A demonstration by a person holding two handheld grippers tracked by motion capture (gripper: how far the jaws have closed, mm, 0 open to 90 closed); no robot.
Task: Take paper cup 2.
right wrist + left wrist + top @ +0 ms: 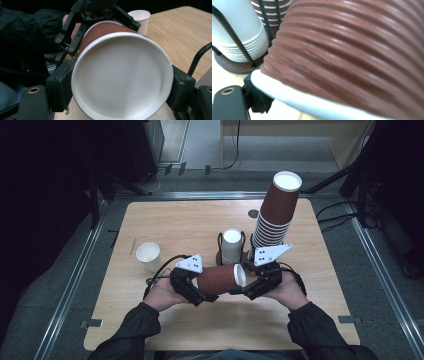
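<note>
A ribbed brown paper cup (220,278) with a white rim and white inside lies on its side in the air, just above the front middle of the desk (165,220). Its open mouth faces right. It is held at both ends, base left, rim right.

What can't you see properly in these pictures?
- High view: the far side of the brown cup, held sideways between the left gripper and the right gripper, is turned away from the camera.
- Left gripper view: the cup's ribbed wall sits close and blurred, hiding most of the table and part of the white cup stack.
- Right gripper view: the cup's mouth hides the table behind; the loose white cup only peeks out.
</note>
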